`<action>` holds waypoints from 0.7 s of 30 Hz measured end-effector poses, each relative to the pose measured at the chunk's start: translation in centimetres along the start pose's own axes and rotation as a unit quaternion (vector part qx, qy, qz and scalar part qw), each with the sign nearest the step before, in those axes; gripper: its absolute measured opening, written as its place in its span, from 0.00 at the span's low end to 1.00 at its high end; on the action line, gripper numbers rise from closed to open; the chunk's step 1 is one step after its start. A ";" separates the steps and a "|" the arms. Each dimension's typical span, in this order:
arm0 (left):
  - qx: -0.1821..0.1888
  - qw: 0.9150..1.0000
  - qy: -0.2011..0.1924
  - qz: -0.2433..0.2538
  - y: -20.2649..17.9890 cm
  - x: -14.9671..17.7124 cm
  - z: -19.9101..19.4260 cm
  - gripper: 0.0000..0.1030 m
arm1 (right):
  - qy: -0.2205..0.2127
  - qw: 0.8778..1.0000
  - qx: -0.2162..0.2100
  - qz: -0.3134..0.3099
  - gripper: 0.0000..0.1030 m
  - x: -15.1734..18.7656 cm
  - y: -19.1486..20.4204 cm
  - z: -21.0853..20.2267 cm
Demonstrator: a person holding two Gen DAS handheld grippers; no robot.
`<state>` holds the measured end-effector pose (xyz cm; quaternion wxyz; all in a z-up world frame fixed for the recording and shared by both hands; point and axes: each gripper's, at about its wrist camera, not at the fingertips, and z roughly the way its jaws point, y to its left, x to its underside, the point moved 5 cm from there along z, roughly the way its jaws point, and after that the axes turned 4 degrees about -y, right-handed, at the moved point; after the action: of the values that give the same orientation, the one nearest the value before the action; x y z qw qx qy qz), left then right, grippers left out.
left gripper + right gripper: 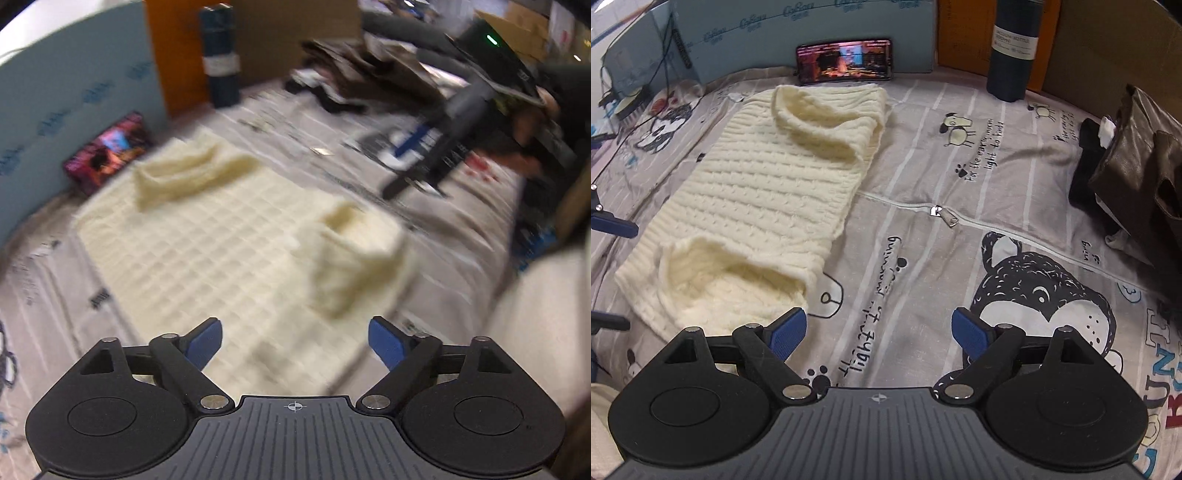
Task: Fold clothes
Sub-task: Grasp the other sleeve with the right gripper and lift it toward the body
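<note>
Lying flat on a printed grey sheet [923, 192], the cream sweater [768, 192] is a chunky cable knit with raised ribs, both sleeves folded in over the body as soft, rumpled rolls. In the right wrist view it fills the left half of the scene, running from near the tongs to the far edge. The sheet is thin cotton with cartoon bears, lettering and a white zipper [943, 215] across its middle.

The right gripper [879, 330] has its blue-padded jaws spread wide, holding nothing, above bare sheet just right of the sweater's near end. The left gripper [295, 341] is likewise wide and empty, above the sweater's [221, 251] near edge; its view is blurred.

At the far edge a phone [845, 61] with a lit screen leans on a pale blue foam board [820, 22], just beyond the sweater. Right of it stands a dark cylindrical bottle [1015, 48] before cardboard. A brown leathery garment [1137, 155] sits heaped at the far right, well apart from the sweater.
</note>
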<state>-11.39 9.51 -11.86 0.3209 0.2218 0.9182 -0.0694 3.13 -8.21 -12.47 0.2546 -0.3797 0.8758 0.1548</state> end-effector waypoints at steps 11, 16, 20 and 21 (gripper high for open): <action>-0.131 0.977 0.020 0.170 -3.9 1.6 2.7 0.87 | -0.026 0.995 -0.043 -0.088 0.83 0.2 2.4 -1.1; -0.156 0.976 -0.005 0.152 -3.7 0.9 3.4 0.88 | -0.023 0.983 -0.102 -0.148 0.83 0.9 4.2 -1.6; -0.153 0.983 -0.026 0.097 -2.5 0.0 2.7 0.88 | -0.007 0.973 -0.130 -0.189 0.85 1.6 6.1 -1.1; -0.151 0.985 -0.033 0.079 -2.0 -0.2 2.5 0.88 | -0.008 0.972 -0.131 -0.196 0.85 1.7 6.4 -0.7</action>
<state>-10.80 6.96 -13.69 0.3856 0.2402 0.8864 0.0887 -2.82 -5.29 -12.33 0.2348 -0.5731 0.7543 0.2177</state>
